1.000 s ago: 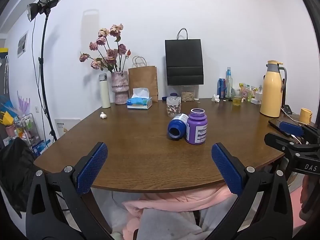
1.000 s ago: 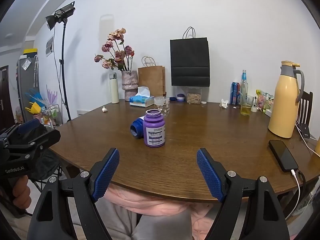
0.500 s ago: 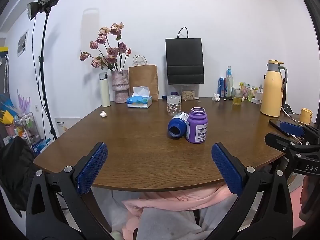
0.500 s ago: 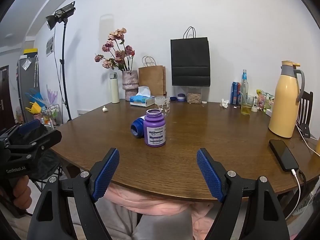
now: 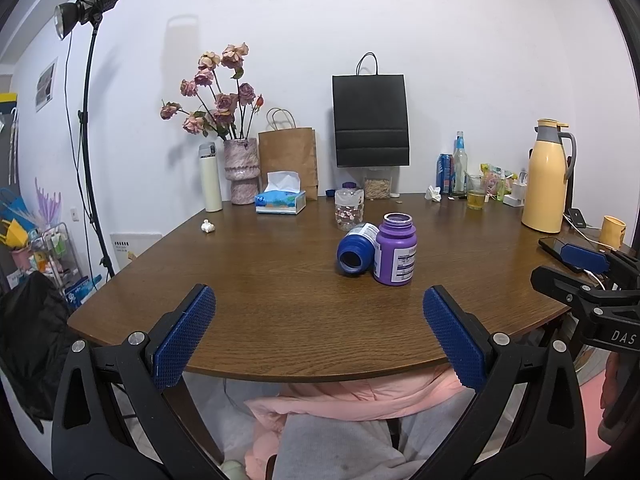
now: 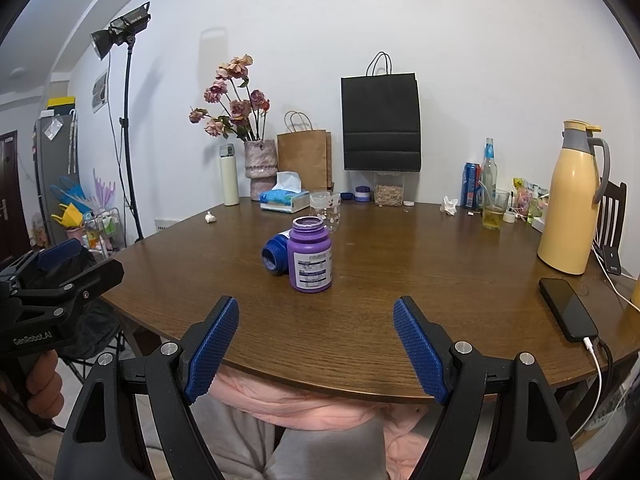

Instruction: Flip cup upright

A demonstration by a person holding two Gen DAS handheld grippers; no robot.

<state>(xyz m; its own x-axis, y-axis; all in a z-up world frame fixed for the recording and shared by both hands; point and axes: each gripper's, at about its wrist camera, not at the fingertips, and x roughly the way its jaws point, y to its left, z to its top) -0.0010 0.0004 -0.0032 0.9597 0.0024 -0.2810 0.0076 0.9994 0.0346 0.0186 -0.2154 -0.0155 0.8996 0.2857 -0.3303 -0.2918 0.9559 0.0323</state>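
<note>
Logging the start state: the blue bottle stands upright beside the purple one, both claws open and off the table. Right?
Not quite. The blue bottle lies on its side, mouth toward the camera, as the left wrist view shows. The purple bottle stands upright beside it; the left claw and right claw are open.

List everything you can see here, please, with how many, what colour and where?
purple bottle: 1, purple, upright, table centre
blue bottle: 1, blue, on its side, against the purple one
table: 1, brown wood
glass jar: 1, clear, behind the bottles
tissue box: 1, blue, back left
vase of flowers: 1, pink, back left
white flask: 1, beside the vase
paper bags: 2, black and brown, by the wall
thermos jug: 1, yellow, right
phone: 1, black, right edge, charging
light stand: 1, black, left
left gripper: open, near edge
right gripper: open, near edge
</note>
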